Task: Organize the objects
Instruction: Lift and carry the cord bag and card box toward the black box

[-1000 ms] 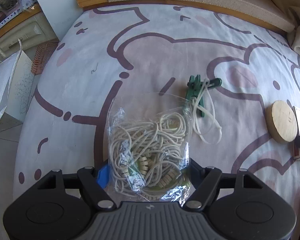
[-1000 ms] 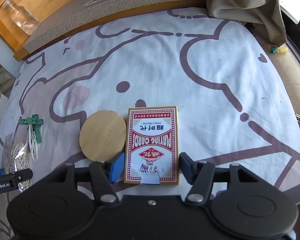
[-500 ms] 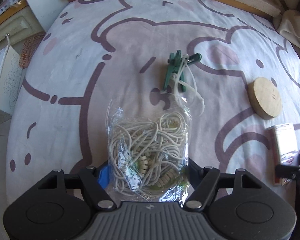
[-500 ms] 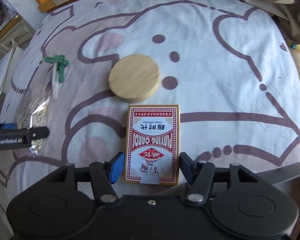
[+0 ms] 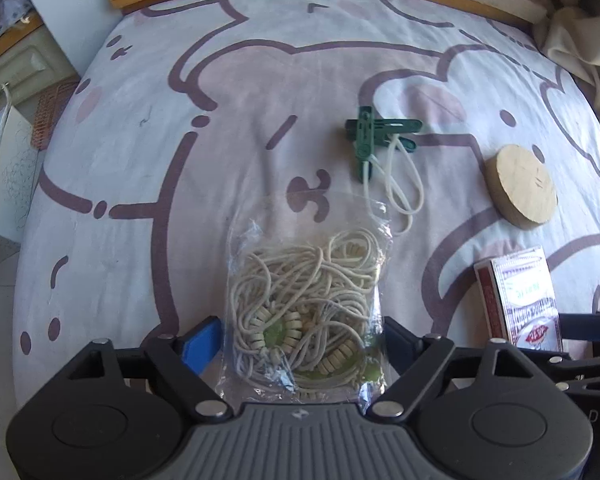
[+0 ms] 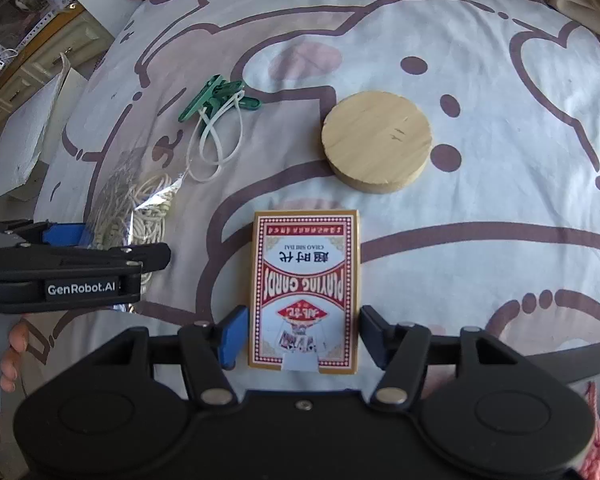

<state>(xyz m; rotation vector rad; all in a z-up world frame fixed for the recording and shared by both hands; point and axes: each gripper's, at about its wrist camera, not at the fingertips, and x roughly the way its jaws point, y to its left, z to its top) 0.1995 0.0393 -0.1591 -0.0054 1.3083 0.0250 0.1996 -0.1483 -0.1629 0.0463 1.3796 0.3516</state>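
now my left gripper [image 5: 300,340] is opening around the bag of cords [image 5: 306,308], letting it settle on the bed [image 5: 236,128]; my right gripper [image 6: 298,334] straddles the card box [image 6: 305,288], pads not quite pressing it.

Bed [image 5: 112,184]: bag [image 5: 308,300], clips [image 5: 374,134], disc [image 5: 520,186], cards [image 6: 306,288]

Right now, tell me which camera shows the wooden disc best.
The right wrist view: the wooden disc lies near the middle of the frame, with its whole round top and front edge clear, just beyond the playing card box. The left wrist view shows the disc only small and stretched near the right edge.
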